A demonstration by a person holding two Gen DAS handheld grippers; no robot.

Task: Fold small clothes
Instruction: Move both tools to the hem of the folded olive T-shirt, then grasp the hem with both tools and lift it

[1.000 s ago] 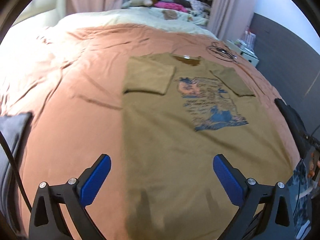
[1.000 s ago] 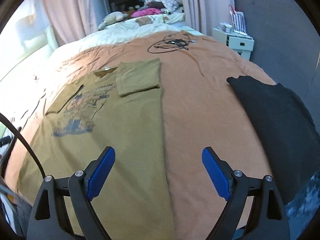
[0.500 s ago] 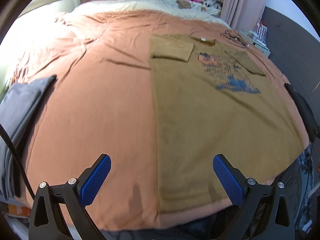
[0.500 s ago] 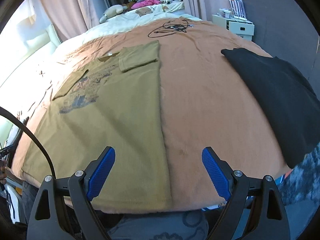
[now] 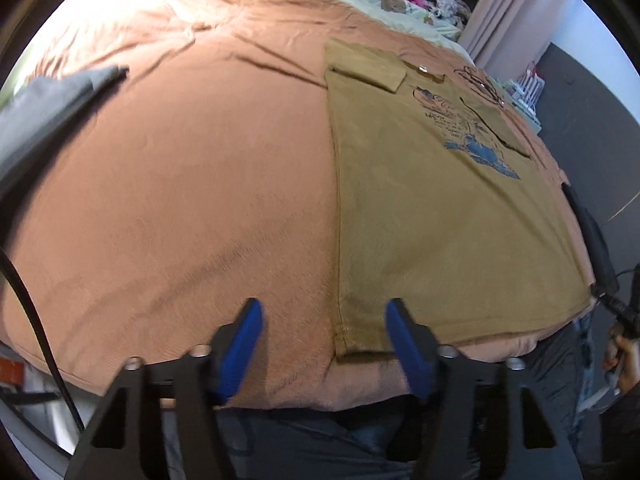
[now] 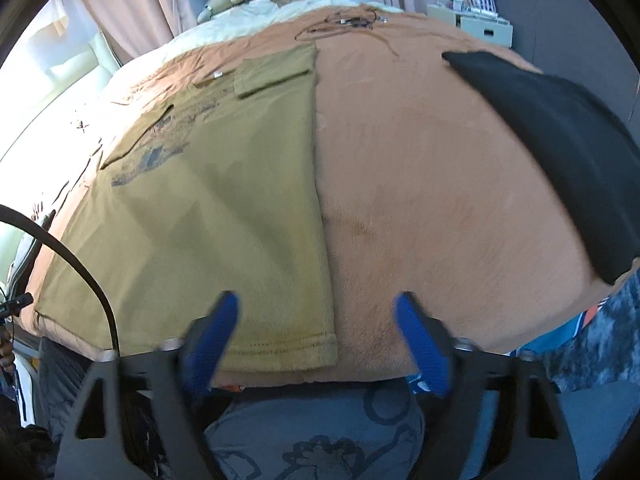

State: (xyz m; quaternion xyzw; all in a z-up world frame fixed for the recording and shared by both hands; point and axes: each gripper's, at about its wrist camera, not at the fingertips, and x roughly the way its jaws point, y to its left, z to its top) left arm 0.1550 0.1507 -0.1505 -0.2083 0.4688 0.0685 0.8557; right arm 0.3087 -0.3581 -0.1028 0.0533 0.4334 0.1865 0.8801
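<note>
Pulled back to the near bed edge since a second ago, jaws narrowed yet still spread, pinching nothing. Left gripper (image 5: 322,342) straddling the olive T-shirt (image 5: 420,208) hem corner; right gripper (image 6: 318,340) likewise. Sleeves already folded in. Probably hem grasp next: closing on both corners, then lifting toward the collar (image 5: 424,74) farther up the bed (image 5: 180,168).

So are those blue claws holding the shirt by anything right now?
No. The left gripper and right gripper are both open, each straddling a bottom corner of the shirt, gripping nothing yet.

Olive T-shirt (image 6: 224,200) flat on orange bedspread (image 6: 420,184)
</note>
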